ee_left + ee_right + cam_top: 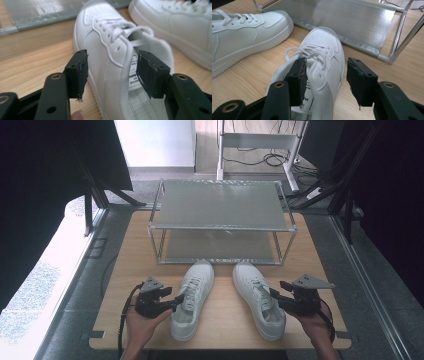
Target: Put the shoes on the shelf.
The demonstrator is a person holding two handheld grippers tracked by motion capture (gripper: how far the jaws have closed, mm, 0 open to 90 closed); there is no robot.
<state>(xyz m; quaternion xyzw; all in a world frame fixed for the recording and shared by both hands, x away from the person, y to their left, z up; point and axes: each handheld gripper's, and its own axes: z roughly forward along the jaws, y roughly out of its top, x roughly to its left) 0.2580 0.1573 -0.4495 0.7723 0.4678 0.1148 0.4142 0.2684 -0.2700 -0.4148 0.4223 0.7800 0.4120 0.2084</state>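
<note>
Since both tools already straddle the shoes' side walls, the step in hand looks like taking a grip on each shoe, probably to lift the pair toward the rack (222, 222). At the left, the left gripper (175, 300) has its jaws apart, one outside the left shoe (192, 297) and the other over its opening, the collar wall between them, not yet pinched. A good grip, I judge, would bite deep on that padded wall near the heel end, so the toe does not droop when raised, and close squarely rather than on the laces. To the right, the right shoe (258, 300) lies just beside the first, both toes pointing at the rack's lower shelf, both on the wooden table (125, 270). The right gripper (278, 298) likewise has its jaws spread, astride the shoe's outer wall. Each shoe is a plain white lace-up with a perforated toe, thick pale sole and a printed label inside; the leather looks smooth, so it may slip if clamped lightly.
</note>
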